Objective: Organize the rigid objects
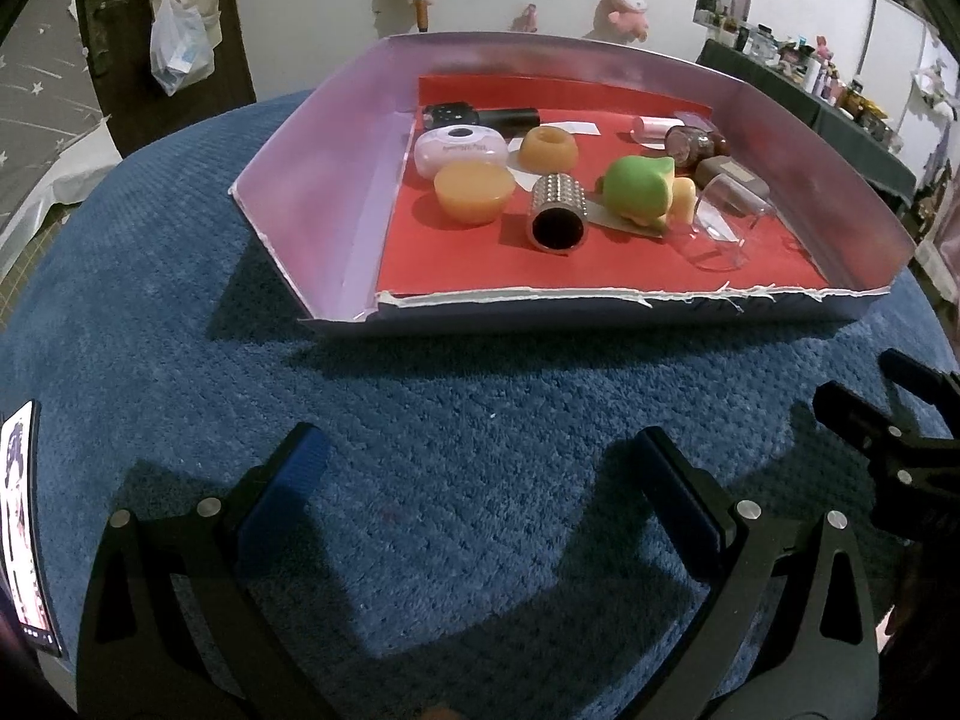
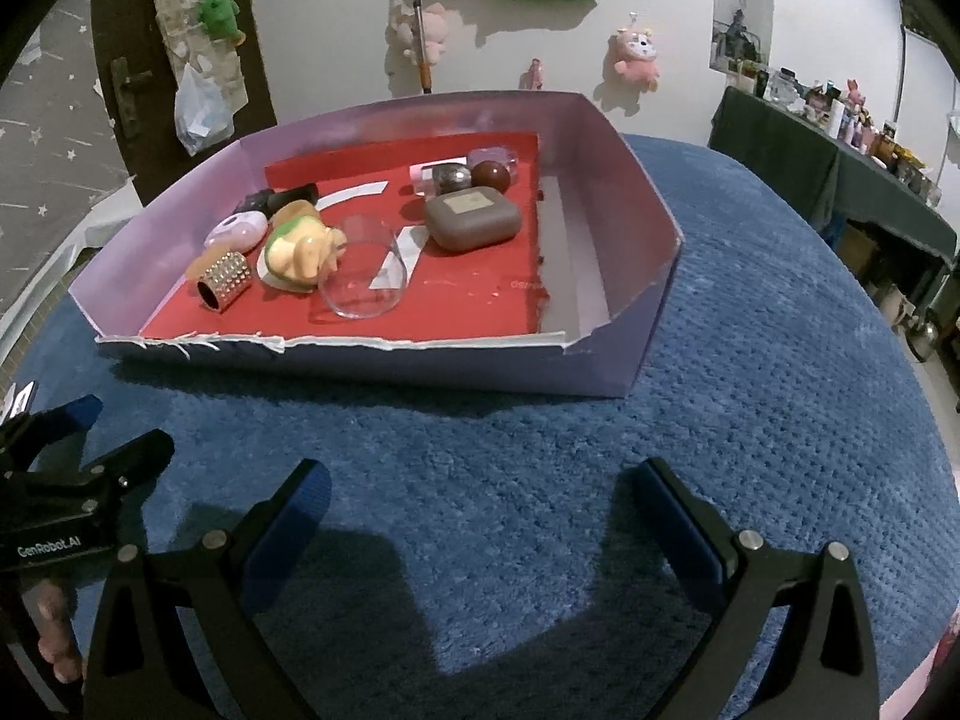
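Glass tumbler [image 2: 363, 267] lying beside frog toy [image 2: 297, 252] may roll if nudged; left gripper [image 1: 480, 516] and right gripper [image 2: 480, 534] gape empty

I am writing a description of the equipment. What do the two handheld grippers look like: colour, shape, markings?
Both are alike. The left gripper and the right gripper have black, angular metal fingers with triangular cut-outs and silver round bolts. The inner pads are blue. Seen from the right wrist, the left gripper's body carries white lettering, "GenRobot.AI". No cables or sleeves are visible.
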